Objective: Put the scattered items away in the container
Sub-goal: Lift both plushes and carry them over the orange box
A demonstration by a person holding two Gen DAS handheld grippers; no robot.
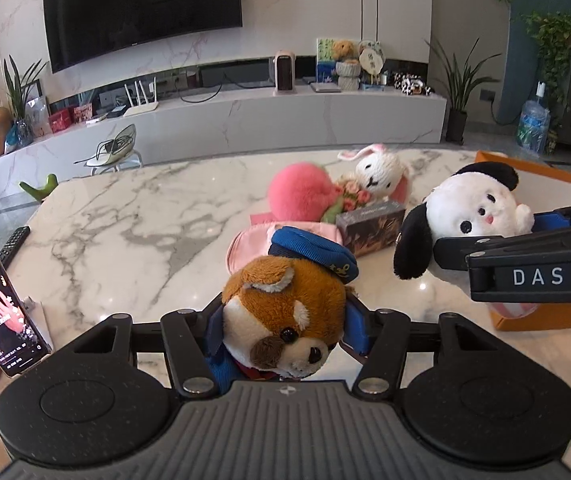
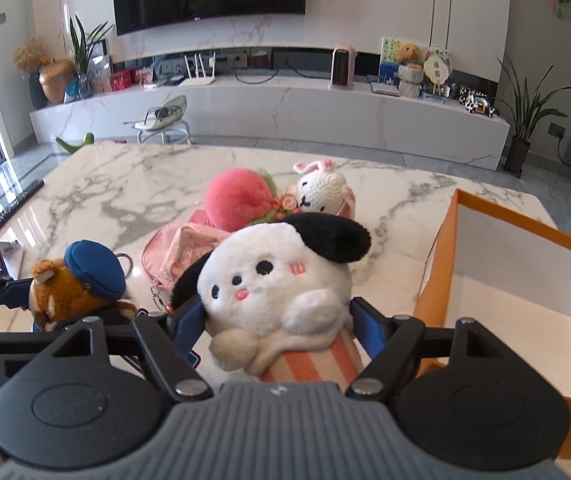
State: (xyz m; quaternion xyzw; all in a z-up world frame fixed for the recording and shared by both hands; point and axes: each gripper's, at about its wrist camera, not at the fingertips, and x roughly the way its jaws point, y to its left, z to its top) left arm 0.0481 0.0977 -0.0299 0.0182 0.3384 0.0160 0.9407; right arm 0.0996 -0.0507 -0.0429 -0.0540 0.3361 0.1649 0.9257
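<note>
My left hand-held gripper [image 1: 283, 336] is clamped on the brown plush dog in a blue cap [image 1: 281, 316]; my right hand-held gripper [image 2: 279, 320] squeezes the white plush puppy with black ears [image 2: 277, 280]. Both toys hang above the marble surface [image 1: 133, 216], the orange cardboard box [image 2: 485, 264] just right. The soft bodies could slip, or the grippers collide. The puppy seems upright, facing me; the dog's snout points down-right.

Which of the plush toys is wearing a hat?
The brown dog plush, held in the left gripper, wears a blue sailor cap; the white puppy, rabbit and pink ball are bareheaded.
</note>
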